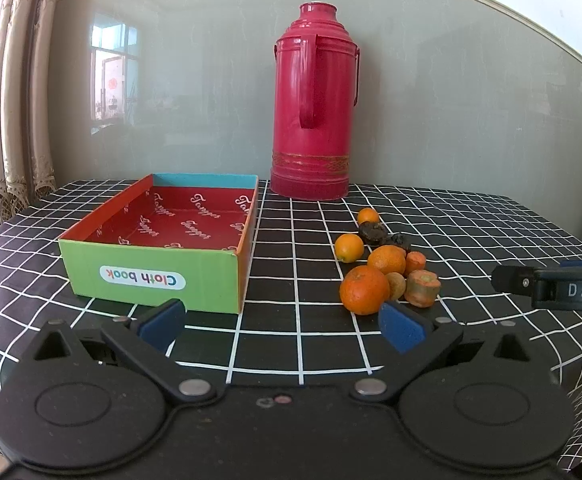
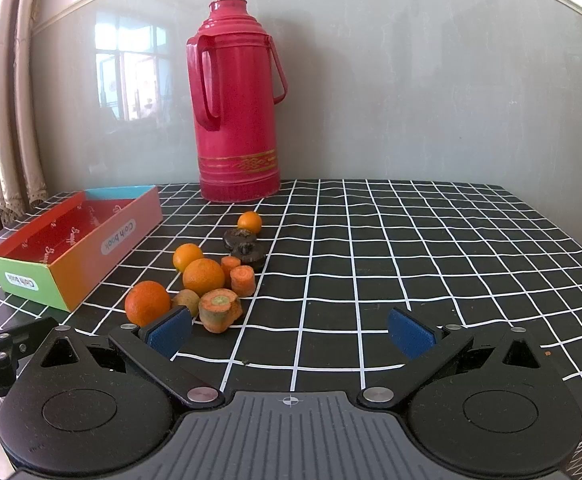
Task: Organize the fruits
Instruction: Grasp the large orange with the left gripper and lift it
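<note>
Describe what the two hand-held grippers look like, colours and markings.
Both look alike: the left hand-held gripper and right hand-held gripper have matte black bodies with two round housings, silver pivot pins and blue pads. The right one's base is ribbed grey with a crosshair mark. White lettering reads "DAS" on its side.

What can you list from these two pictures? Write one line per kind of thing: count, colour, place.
box: one, green front, red inside, nothing in it, left on the tablecloth.
flask: one, red, upright at the back by the wall.
oranges: four, orange, in the cluster right of the box.
carrot pieces: three, orange, right side of the cluster.
dark fruits: two, blackish, toward the back of the cluster.
small brownish fruit: one, between the nearest orange and the biggest carrot piece.
tablecloth: one, black with white grid.
curtain: beige, far left.
left tongs: open, blue pads.
right tongs: open, blue pads.
</note>
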Demonstrator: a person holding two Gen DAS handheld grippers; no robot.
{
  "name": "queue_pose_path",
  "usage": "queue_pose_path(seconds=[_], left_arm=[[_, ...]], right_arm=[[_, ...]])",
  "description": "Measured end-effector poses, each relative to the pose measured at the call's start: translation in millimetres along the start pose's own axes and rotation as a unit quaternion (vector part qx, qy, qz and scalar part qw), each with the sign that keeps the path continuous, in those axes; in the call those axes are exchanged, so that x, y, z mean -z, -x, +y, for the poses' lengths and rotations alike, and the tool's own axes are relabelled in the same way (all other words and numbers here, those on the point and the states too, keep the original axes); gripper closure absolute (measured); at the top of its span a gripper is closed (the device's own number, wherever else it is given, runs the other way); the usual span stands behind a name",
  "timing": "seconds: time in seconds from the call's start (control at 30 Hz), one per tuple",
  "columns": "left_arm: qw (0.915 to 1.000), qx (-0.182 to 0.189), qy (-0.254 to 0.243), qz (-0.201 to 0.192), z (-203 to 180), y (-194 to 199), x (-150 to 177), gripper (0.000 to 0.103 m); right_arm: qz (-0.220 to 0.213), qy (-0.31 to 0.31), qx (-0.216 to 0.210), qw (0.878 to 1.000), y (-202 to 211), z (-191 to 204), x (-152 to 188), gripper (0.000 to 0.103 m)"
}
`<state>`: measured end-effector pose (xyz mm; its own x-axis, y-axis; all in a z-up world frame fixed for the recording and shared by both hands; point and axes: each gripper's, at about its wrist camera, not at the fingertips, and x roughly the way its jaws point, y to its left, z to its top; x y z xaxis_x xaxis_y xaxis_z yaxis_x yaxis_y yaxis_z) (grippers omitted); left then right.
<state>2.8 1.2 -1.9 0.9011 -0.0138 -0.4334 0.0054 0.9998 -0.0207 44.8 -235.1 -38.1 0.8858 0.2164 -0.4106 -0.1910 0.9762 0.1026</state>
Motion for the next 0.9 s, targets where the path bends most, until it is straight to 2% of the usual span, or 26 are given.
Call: queue_pose_path(seconds=[0.23, 0.3, 0.4, 0.47, 0.6, 0.67, 0.9], left_arm=[[0.9997, -0.008, 0.017, 0.017, 1, -7, -4, 0.006], [0.9998, 0.003, 0.005, 0.021, -1, -13, -6, 0.011], [0.9995, 0.018, -0.009, 0.024, -8, -22, -9, 0.023], [0.9987, 0.035, -0.012, 0.035, -16, -32, -9, 0.039], [0.9973, 0.046, -0.032, 0.047, -34, -51, -8, 0.042], [0.9967, 0.051, -0.034, 0.053, -39, -62, -8, 0.049], [0.9949, 0.056, -0.041, 0.074, -46, -92, -5, 0.062]], right_arm=[[0.001, 0.000, 0.003, 1.000, 0, 0, 0, 0.000], [0.008, -0.007, 0.005, 1.000, -3, -4, -2, 0.000], [0.012, -0.019, 0.012, 1.000, -6, -13, -5, 0.000], [0.016, -0.027, 0.018, 0.999, -9, -20, -9, 0.000], [0.030, -0.036, 0.029, 0.999, -22, -29, -15, 0.000], [0.033, -0.038, 0.027, 0.998, -29, -31, -19, 0.000], [0.042, -0.047, 0.020, 0.998, -49, -35, -18, 0.000]])
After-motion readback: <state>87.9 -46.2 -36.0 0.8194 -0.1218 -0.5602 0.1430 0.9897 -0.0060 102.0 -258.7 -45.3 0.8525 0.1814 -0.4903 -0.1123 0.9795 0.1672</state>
